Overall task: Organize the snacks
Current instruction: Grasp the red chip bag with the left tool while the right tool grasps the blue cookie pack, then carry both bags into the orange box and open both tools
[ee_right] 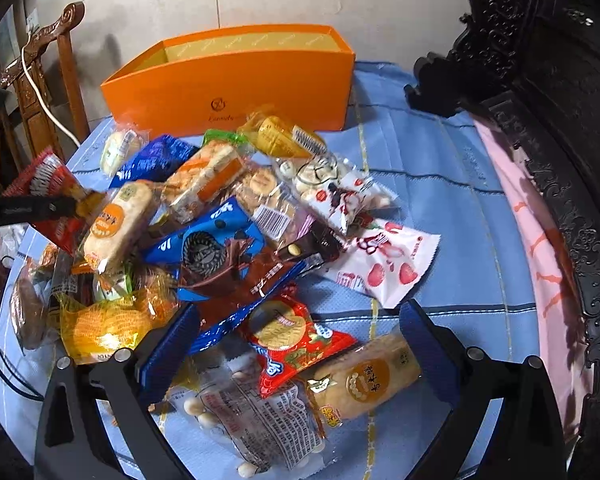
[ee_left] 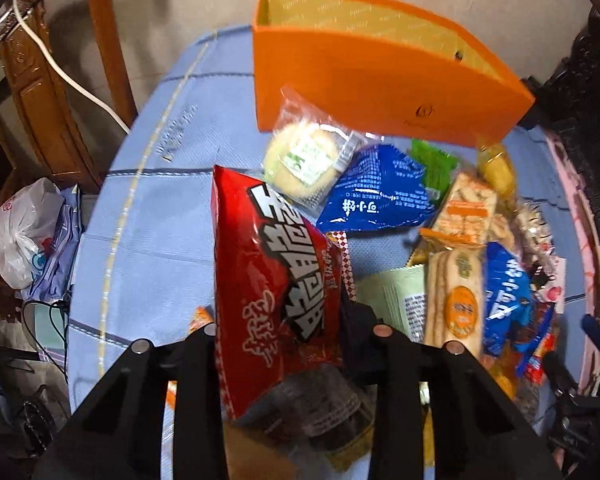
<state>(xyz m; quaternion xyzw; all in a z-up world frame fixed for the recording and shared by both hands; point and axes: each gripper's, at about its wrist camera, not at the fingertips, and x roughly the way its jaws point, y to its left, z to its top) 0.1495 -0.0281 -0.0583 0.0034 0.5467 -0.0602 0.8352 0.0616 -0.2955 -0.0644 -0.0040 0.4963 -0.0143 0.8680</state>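
Between the narrowed fingers of the left gripper point(ee_left: 288, 340), at lower centre of the left wrist view, sits the red snack bag point(ee_left: 268, 280). The pads appear to press its sides, so it reads as gripped. Its long axis runs away from the camera, up the frame, roughly toward the orange box point(ee_left: 380, 92) at upper centre right. The box is open-topped and stands just beyond the bag's far end, on the blue cloth point(ee_left: 148, 208). The likely next move is a lift and carry forward into the box; the left hand is the nearer one.

Large white Chinese characters cross the red bag; they cannot be read with confidence. To its right, the blue packet point(ee_left: 376, 192) also carries white Chinese print.

At lower centre of the right wrist view, the right gripper point(ee_right: 300, 344) stands wide, empty, straddling the red biscuit packet point(ee_right: 296, 340) and the rice cracker pack point(ee_right: 364, 376). The box front point(ee_right: 228, 96) bears a small emblem and script, too blurred to read.
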